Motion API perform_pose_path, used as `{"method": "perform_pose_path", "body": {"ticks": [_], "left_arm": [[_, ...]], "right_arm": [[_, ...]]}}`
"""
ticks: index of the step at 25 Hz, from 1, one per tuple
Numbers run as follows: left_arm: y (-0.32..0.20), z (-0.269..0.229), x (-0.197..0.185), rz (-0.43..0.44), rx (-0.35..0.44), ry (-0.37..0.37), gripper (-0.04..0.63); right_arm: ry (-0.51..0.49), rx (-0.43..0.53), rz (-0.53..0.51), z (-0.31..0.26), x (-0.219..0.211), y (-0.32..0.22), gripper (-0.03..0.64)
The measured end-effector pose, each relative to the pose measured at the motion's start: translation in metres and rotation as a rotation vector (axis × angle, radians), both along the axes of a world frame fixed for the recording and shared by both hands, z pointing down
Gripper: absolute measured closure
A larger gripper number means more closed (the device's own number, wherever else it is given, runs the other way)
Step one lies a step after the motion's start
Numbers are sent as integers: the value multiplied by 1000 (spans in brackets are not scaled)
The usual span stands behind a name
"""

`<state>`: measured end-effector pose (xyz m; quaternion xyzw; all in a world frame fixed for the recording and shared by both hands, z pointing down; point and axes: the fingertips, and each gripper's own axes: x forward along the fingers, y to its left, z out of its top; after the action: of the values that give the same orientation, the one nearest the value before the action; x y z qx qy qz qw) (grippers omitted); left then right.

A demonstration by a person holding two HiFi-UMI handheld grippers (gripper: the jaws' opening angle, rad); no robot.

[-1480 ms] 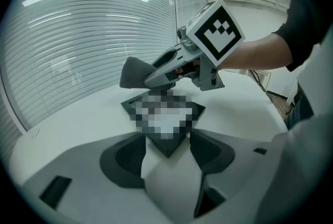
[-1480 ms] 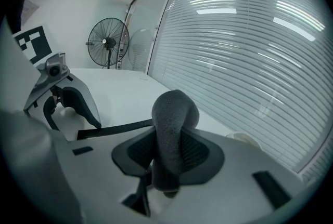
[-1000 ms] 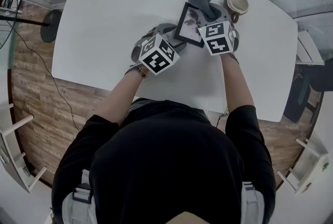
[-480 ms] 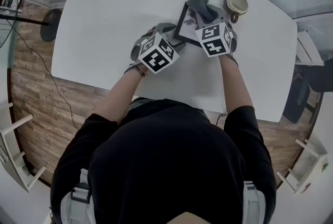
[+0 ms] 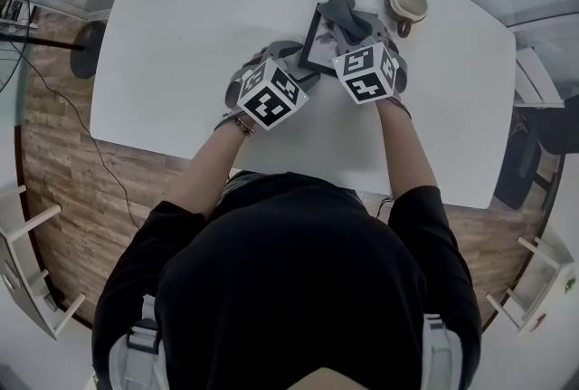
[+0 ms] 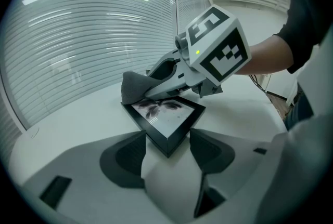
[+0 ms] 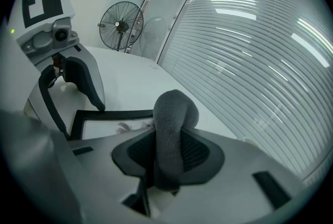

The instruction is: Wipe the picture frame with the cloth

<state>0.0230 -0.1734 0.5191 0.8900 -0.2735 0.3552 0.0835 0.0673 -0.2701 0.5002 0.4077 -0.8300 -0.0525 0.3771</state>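
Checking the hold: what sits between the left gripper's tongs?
A corner of the picture frame, pinched by the tongs; the left gripper view shows it.

Picture frame (image 6: 167,114) corner in left gripper (image 6: 167,139)

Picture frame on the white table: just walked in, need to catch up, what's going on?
A person works on the picture frame with two handheld grippers. The left gripper braces the frame's near corner between its jaws on the table. The right gripper is clamped on a grey cloth, held over the frame's far edge.
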Motion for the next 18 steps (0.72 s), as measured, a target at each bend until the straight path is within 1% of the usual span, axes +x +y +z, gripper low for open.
{"method": "perform_pose_path", "body": {"ticks": [7, 18], "left_arm": [[0, 0, -1, 0, 1, 0, 316], [-2, 1, -3, -2, -1, 0, 316]], "right_arm": [[-4, -6, -8, 1, -3, 7, 495], [-16, -51, -20, 5, -8, 19, 496]]}}
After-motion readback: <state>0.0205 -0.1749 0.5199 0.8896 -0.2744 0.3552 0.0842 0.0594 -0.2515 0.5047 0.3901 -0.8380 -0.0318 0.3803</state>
